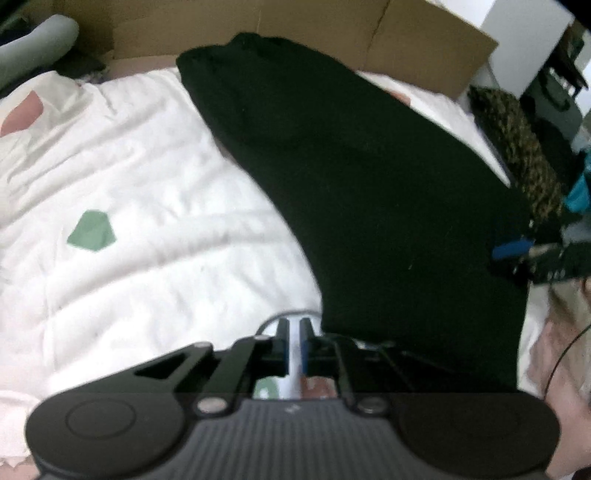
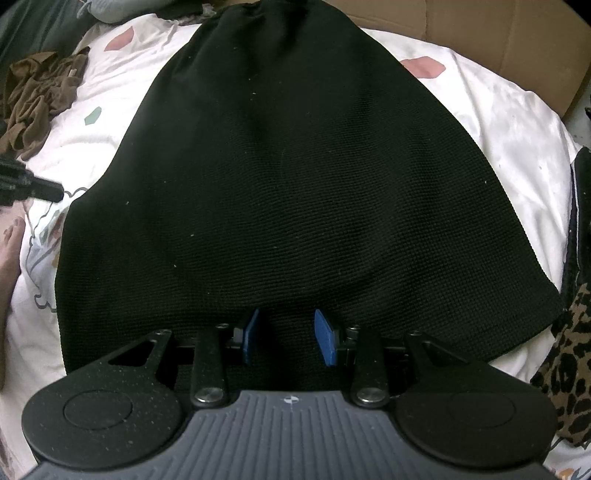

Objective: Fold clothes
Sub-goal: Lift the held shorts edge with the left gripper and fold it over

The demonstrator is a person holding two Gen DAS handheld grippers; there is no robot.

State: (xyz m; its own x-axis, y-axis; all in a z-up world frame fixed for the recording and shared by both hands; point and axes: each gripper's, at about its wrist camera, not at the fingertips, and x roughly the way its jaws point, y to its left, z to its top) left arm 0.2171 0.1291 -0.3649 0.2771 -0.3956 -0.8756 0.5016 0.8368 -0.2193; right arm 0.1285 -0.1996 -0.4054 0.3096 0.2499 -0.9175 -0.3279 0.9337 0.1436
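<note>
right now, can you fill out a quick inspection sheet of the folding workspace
surface: white quilt with pink and green patches, rumpled.
job's things: black knit garment spread flat on the quilt, narrow end far from the cameras.
clutter: crumpled brown garment to the left; leopard-print fabric at the right edge.
grippers: left gripper shut beside the black garment's edge, no cloth seen between its pads; right gripper part open over the near hem, whether it pinches cloth can't be told.
cables: thin dark cable at the right edge.
surroundings: cardboard behind the quilt; a person's bare foot at left.
</note>
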